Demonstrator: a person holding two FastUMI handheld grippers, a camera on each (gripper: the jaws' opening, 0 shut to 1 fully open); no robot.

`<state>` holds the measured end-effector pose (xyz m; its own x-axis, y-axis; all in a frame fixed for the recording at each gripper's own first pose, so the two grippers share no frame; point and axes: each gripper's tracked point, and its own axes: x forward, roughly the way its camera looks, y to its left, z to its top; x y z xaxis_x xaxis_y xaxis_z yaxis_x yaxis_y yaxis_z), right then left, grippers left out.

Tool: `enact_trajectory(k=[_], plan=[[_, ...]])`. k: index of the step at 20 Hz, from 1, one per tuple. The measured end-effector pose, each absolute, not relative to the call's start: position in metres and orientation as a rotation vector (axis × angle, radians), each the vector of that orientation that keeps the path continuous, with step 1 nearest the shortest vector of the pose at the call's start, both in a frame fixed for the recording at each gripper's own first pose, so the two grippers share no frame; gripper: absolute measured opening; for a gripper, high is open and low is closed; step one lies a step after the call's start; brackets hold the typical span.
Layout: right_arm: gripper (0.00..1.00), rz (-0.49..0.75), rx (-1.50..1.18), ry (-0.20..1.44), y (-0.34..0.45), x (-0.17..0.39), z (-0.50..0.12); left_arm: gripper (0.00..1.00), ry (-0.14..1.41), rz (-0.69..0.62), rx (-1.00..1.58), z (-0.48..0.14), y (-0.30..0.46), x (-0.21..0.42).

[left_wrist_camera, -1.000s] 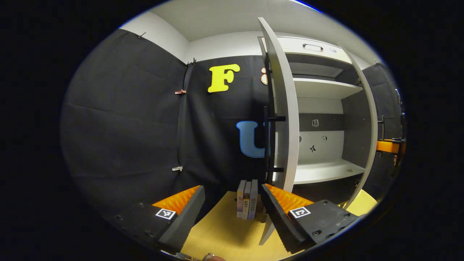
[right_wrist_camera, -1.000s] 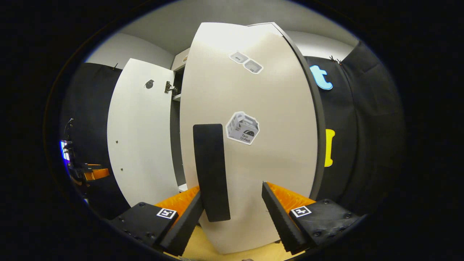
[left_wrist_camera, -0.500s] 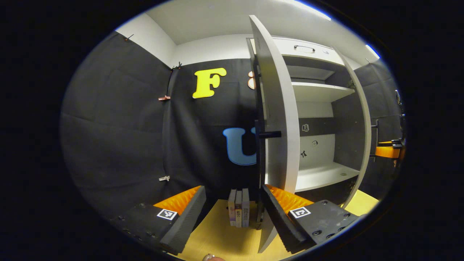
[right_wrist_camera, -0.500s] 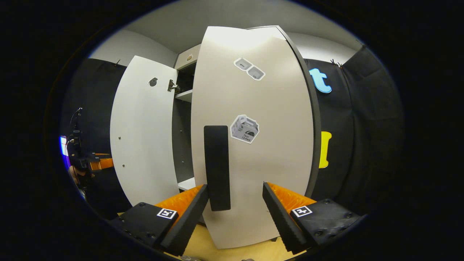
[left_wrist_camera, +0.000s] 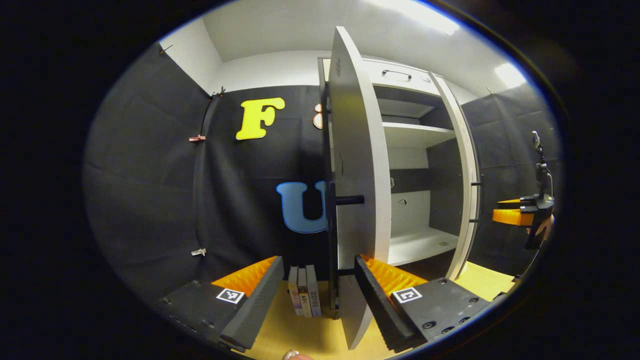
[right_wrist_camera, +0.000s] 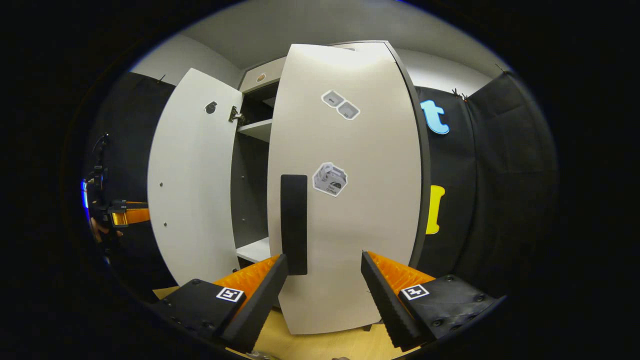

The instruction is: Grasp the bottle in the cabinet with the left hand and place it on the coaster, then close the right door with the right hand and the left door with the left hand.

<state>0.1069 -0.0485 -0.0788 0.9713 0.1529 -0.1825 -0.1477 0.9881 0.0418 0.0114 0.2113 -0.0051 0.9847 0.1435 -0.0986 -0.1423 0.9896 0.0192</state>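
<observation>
In the left gripper view the cabinet's left door (left_wrist_camera: 357,165) stands open, almost edge-on, with its black handle (left_wrist_camera: 332,225) just above and between my fingers. My left gripper (left_wrist_camera: 315,300) is open with nothing in it. Farther right the right door (left_wrist_camera: 467,185) stands partly open. Beyond it the right gripper (left_wrist_camera: 517,216) hangs in a hand, a small gap away from that door. In the right gripper view the right door (right_wrist_camera: 360,215) faces me with its black handle (right_wrist_camera: 293,222) above my left finger. My right gripper (right_wrist_camera: 322,295) is open and holds nothing.
Several books (left_wrist_camera: 302,297) stand on the yellow tabletop (left_wrist_camera: 310,337) beside the left door's lower edge. White shelves (left_wrist_camera: 417,245) show inside the cabinet, with a drawer (left_wrist_camera: 400,77) on top. The left door's inner face (right_wrist_camera: 192,185) and the left gripper (right_wrist_camera: 125,216) show at the left of the right gripper view.
The right door has swung away from my right gripper toward the cabinet, and its handle looks smaller. The left gripper view has shifted, bringing the left door's handle between my left fingers.
</observation>
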Motion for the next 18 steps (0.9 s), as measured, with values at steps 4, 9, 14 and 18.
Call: enact_trajectory(k=[4,9,14,18], plan=[[0.98,0.137,0.031,0.175,-0.058,0.104,-0.075,0.92,0.090,0.069,-0.013,-0.006,0.186,0.020],[0.98,0.124,0.032,0.158,-0.078,0.107,-0.073,0.92,0.082,-0.014,-0.028,-0.007,0.148,0.042],[0.98,0.113,0.030,0.148,-0.098,0.110,-0.074,0.92,0.072,-0.096,-0.005,-0.010,0.110,0.076],[0.98,0.098,0.035,0.145,-0.112,0.110,-0.074,0.95,0.074,-0.116,-0.003,-0.018,0.091,0.097]])
